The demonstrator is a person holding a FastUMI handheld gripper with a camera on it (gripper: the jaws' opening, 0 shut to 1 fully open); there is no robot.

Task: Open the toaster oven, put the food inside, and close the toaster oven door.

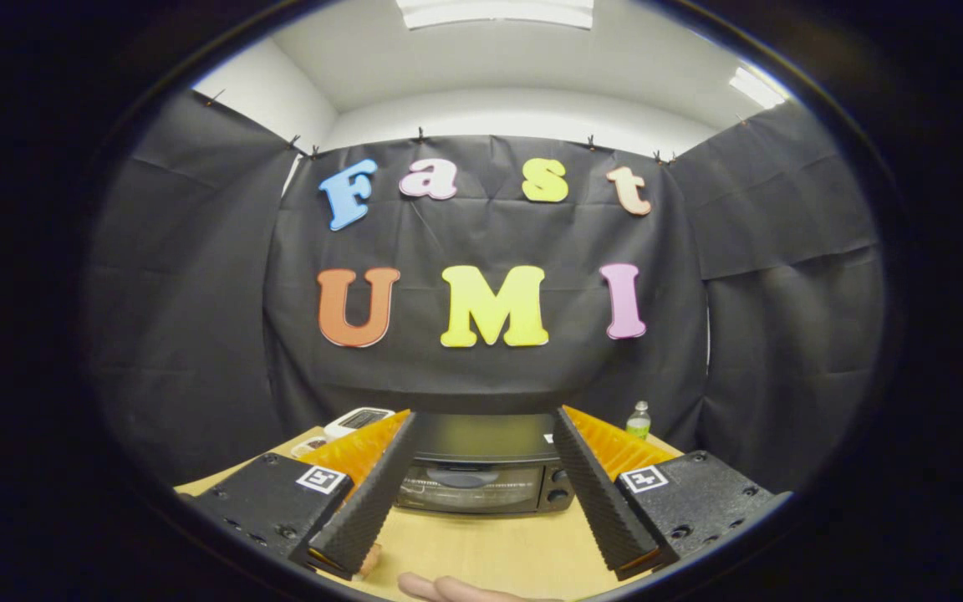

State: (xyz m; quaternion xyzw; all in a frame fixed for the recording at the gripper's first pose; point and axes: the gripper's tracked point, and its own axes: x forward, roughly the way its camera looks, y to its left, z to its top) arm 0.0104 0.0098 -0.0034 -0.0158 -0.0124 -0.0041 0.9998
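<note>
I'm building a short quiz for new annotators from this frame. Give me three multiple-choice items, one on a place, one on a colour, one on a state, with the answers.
1. Where does the toaster oven stand relative to the tool?
A. Ahead, seen between its fingers
B. Clamped between its fingers
C. Under its fingers

2. What colour is the cap of the small bottle beside the oven?
A. Red
B. Green
C. Blue

3. What state is the oven door in?
A. Shut
B. Fully open
C. Removed

Answers:
1 A: the oven sits on the wooden table beyond the spread fingers, which touch nothing.
2 B: the cap on the bottle reads green.
3 A: the glass door stands upright and flush with the oven's front.
</note>
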